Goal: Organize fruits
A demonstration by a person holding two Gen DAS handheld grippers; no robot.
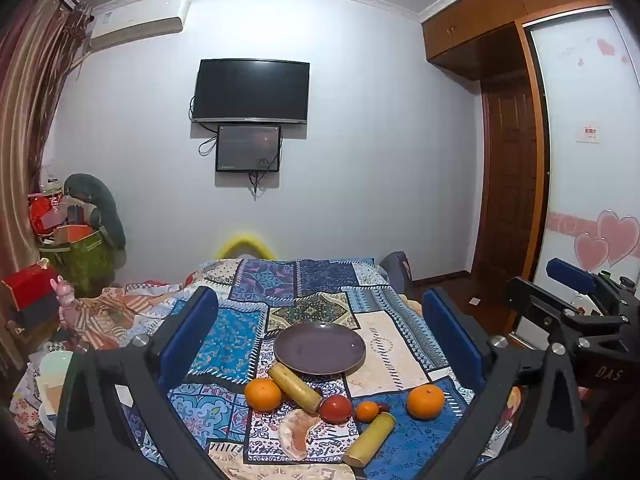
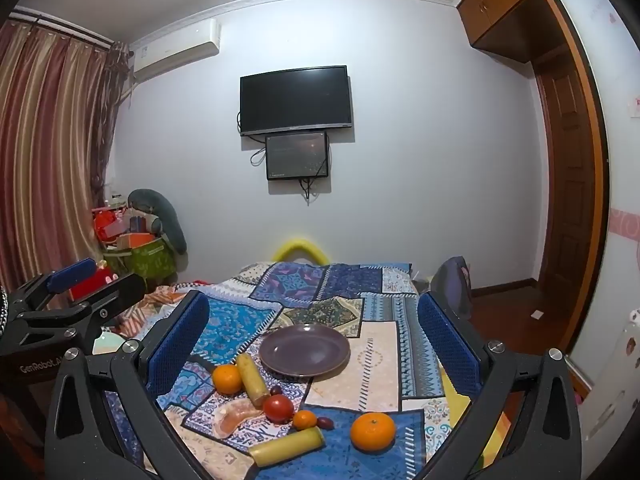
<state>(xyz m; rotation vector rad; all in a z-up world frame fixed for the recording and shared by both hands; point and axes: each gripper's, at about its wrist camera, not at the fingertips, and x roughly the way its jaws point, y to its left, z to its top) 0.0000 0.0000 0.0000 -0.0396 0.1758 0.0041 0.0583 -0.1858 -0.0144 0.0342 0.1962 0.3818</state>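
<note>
An empty purple plate lies on the patterned cloth. In front of it lie two oranges, a small orange, a red tomato, two yellow banana pieces, a pink pomelo segment and small dark fruits. My left gripper is open and empty, held above the fruits. My right gripper is open and empty too; it also shows at the right of the left wrist view.
The cloth covers a bed that runs toward the far wall. Clutter and boxes sit at the left by the curtain. A wardrobe and door stand at the right. A TV hangs on the wall.
</note>
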